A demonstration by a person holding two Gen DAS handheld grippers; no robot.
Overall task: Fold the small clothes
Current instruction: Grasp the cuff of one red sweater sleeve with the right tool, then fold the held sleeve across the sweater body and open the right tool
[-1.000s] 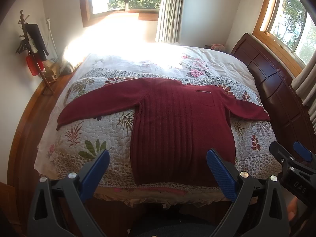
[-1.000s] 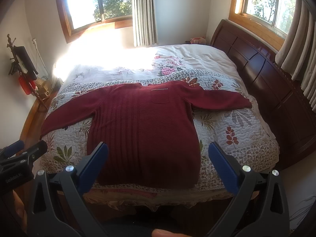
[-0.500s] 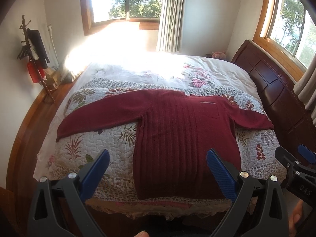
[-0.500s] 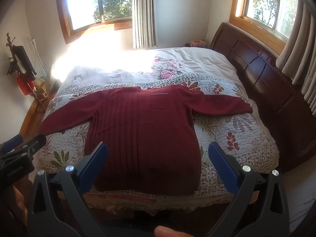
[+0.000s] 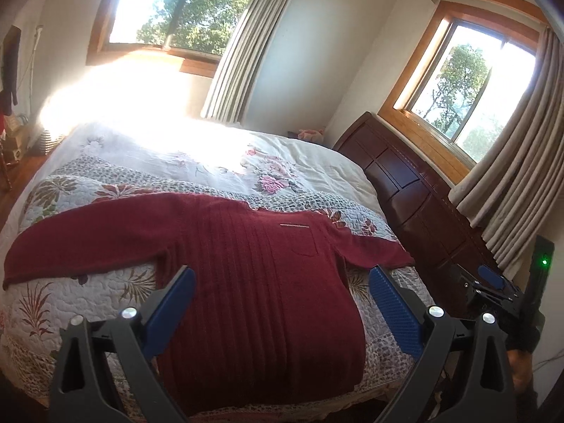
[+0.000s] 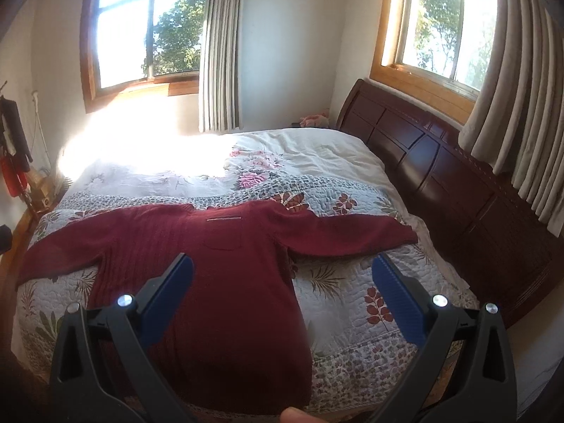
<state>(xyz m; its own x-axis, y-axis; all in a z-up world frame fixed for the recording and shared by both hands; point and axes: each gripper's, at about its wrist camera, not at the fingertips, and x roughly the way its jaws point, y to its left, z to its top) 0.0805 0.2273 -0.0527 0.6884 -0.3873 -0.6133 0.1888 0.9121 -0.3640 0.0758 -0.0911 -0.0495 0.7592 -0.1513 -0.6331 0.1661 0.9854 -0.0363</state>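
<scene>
Lying flat on the floral quilted bed (image 6: 352,282), a dark red ribbed knit sweater (image 6: 225,282) is overhung by both hand-held grippers, left (image 5: 282,310) and right (image 6: 282,299), each spread wide and empty.

Sweater (image 6: 225,292) hem hidden behind gripper fingers (image 6: 169,289).

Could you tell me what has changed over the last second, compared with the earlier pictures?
Both grippers have tilted upward and moved in toward the bed, so more wall and window shows. Left gripper and right gripper remain open and empty. The red sweater still lies flat, sleeves spread, untouched.
</scene>
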